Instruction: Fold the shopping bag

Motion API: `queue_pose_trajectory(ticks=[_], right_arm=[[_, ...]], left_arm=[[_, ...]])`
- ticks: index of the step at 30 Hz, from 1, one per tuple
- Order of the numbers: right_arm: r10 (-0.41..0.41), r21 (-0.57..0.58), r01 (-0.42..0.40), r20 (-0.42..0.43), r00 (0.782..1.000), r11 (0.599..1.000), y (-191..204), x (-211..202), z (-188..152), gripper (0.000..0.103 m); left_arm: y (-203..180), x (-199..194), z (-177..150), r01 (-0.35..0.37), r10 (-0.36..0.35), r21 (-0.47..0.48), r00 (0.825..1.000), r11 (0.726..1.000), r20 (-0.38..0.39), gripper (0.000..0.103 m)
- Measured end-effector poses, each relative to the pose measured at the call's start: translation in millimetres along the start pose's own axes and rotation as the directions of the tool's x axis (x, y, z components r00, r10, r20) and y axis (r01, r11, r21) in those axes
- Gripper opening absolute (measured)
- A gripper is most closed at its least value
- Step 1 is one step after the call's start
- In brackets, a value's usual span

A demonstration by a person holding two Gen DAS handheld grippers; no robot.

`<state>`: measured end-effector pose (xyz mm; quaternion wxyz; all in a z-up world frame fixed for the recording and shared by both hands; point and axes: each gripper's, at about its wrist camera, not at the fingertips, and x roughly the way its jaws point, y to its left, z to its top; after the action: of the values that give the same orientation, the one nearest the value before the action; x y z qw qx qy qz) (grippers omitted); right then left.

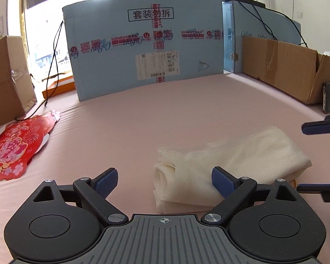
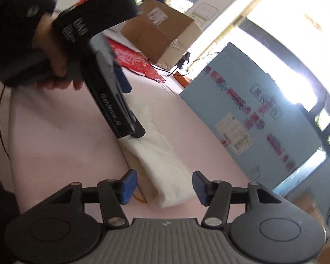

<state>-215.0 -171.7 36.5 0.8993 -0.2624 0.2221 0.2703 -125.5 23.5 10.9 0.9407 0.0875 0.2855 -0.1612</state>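
The left hand-held gripper (image 1: 165, 181) hangs low over the pink worktop (image 1: 132, 127) with its blue-padded jaws spread wide and nothing pinched; its right pad sits at or just over the near edge of the folded shopping bag (image 1: 231, 165), though contact cannot be told. The right hand-held gripper (image 2: 164, 187) is also spread, its jaws standing either side of one narrow end of the same bag without pressing it, which suggests a release after a fold. The bag, a cream non-woven one, lies as a compact, layered bundle with a rolled end, flat on the worktop between the two tools. In the right wrist view a person's hand (image 2: 52, 66) holds the left tool by its handle, angled down at the bag's far end. Beyond stand a pale blue carton (image 1: 143, 50), brown cardboard boxes (image 1: 292, 70), and a red paper decoration (image 1: 13, 149) at the left edge, all well apart from the bag.
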Motion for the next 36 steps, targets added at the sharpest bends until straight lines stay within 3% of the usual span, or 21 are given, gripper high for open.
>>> queue_pose_trajectory(ticks=[2,4,7,9,10,14,18,21,22,23,24,28,30,32,34,36], right_arm=[[0.104,0.227,-0.099,-0.008,0.995,0.969,-30,-5,-5,0.061],[0.189,0.475,-0.170,0.009,0.982,0.864,-62,-6,-20,0.061],[0.294,0.700,-0.252,0.062,0.954,0.669,-96,13,-39,0.061],[0.332,0.757,-0.290,0.102,0.938,0.586,-113,34,-42,0.052],[0.344,0.766,-0.304,0.115,0.932,0.567,-118,43,-40,0.037],[0.302,0.745,-0.269,0.096,0.949,0.610,-115,46,-35,0.024],[0.308,0.727,-0.262,0.073,0.948,0.635,-121,63,-24,0.022],[0.323,0.719,-0.269,0.065,0.944,0.641,-122,66,-21,0.022],[0.328,0.718,-0.275,0.069,0.942,0.640,-123,66,-21,0.024],[0.333,0.719,-0.284,0.077,0.940,0.634,-124,65,-21,0.027],[0.338,0.720,-0.297,0.092,0.937,0.628,-124,62,-23,0.028],[0.358,0.695,-0.338,0.123,0.926,0.635,-123,50,-29,0.043],[0.349,0.665,-0.320,0.096,0.932,0.675,-120,40,-31,0.048],[0.331,0.635,-0.288,0.054,0.942,0.717,-117,32,-33,0.049],[0.347,0.645,-0.286,0.035,0.937,0.708,-115,30,-34,0.049],[0.370,0.680,-0.291,0.031,0.929,0.673,-114,32,-33,0.049]], left_arm=[[1,0,-1,0.002,-0.002,-0.003,1.000,1.000,0.001,0.094],[2,-1,-2,0.003,-0.003,-0.006,1.000,1.000,0.003,0.094],[1,-1,-2,0.002,-0.002,-0.010,1.000,1.000,0.005,0.094],[-1,-2,-2,-0.005,0.005,-0.001,1.000,1.000,0.007,0.094],[-2,-3,-2,-0.010,0.010,0.003,1.000,1.000,0.009,0.094],[-10,-10,1,-0.049,0.046,0.046,0.998,0.998,0.053,0.094],[-34,-30,10,-0.082,0.047,0.159,0.976,0.984,0.214,0.094],[-54,-24,16,0.001,-0.050,0.264,0.983,0.964,0.178,0.086],[-57,-14,17,0.035,-0.073,0.294,0.990,0.955,0.119,0.074],[-57,-5,15,0.046,-0.073,0.299,0.994,0.953,0.080,0.069],[-56,1,15,0.058,-0.078,0.294,0.995,0.954,0.055,0.069],[-25,10,21,0.154,-0.156,0.125,0.988,0.980,0.006,0.070],[-11,15,22,0.206,-0.206,0.047,0.979,0.977,-0.012,0.071],[-8,18,21,0.218,-0.217,0.029,0.976,0.976,-0.014,0.072],[-6,20,20,0.226,-0.226,0.014,0.974,0.974,-0.014,0.073],[-4,20,19,0.231,-0.230,0.006,0.973,0.973,-0.013,0.073]])
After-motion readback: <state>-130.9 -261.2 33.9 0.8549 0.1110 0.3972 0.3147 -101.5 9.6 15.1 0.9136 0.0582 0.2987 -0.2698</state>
